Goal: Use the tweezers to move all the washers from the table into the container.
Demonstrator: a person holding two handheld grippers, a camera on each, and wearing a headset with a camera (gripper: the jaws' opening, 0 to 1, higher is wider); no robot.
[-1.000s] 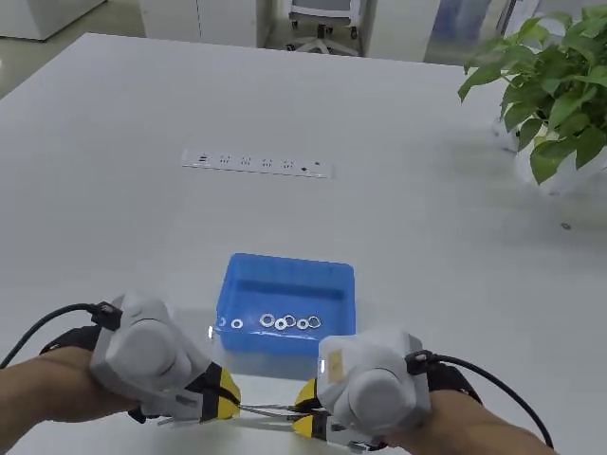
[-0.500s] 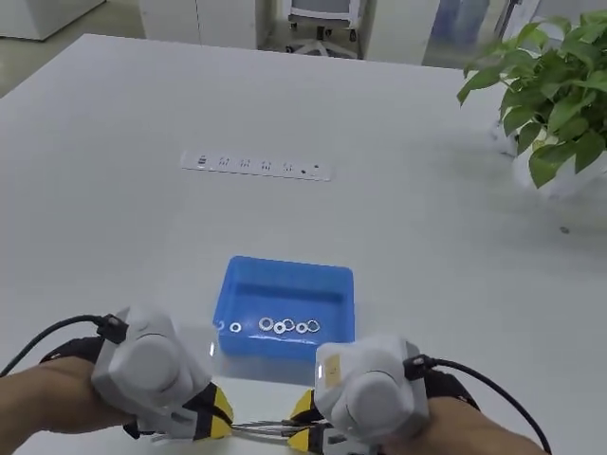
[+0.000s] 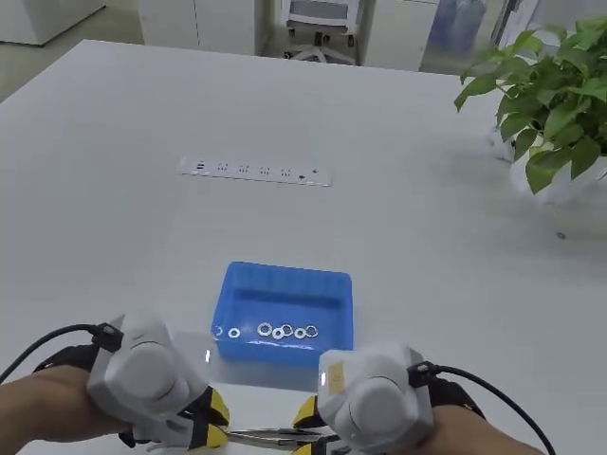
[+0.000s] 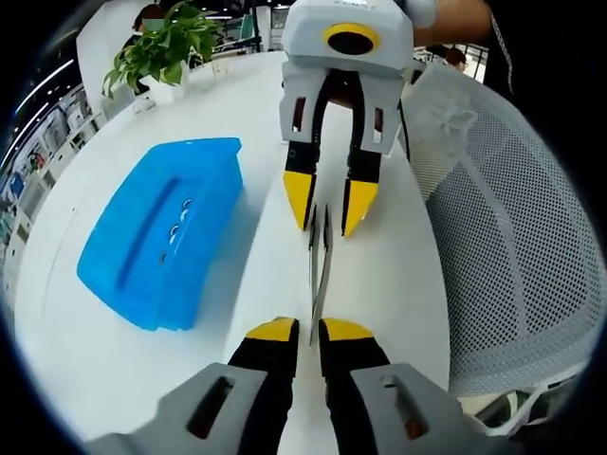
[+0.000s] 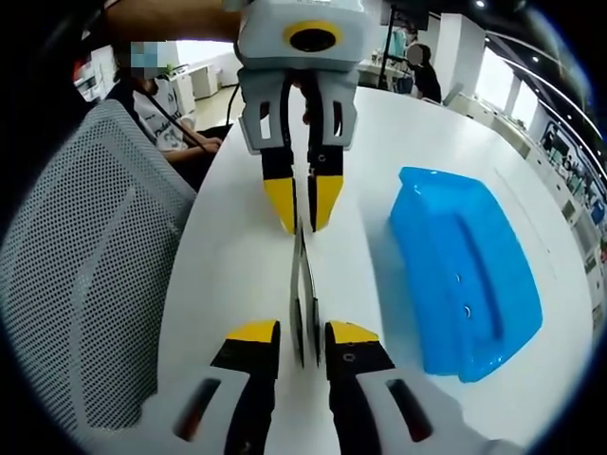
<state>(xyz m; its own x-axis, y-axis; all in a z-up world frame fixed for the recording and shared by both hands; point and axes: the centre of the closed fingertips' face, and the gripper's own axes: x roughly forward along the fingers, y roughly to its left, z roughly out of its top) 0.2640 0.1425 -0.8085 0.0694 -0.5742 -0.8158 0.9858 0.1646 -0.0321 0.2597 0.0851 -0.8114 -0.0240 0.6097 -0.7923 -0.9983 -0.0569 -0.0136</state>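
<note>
The tweezers [image 4: 317,294] are pinched at one end by the left tool [image 4: 310,332] and flanked by the right tool [image 5: 303,334] — its grip cannot be told.

Big white table [image 3: 427,284] w/ a white power strip [image 3: 256,172] mid-top, leafy potted plant [image 3: 545,90] at far right, office chair [image 3: 322,19] & pale cabinets [image 3: 190,19] beyond, grey mesh chair [image 5: 95,237] (right gripper view) alongside; bright, even light.
</note>
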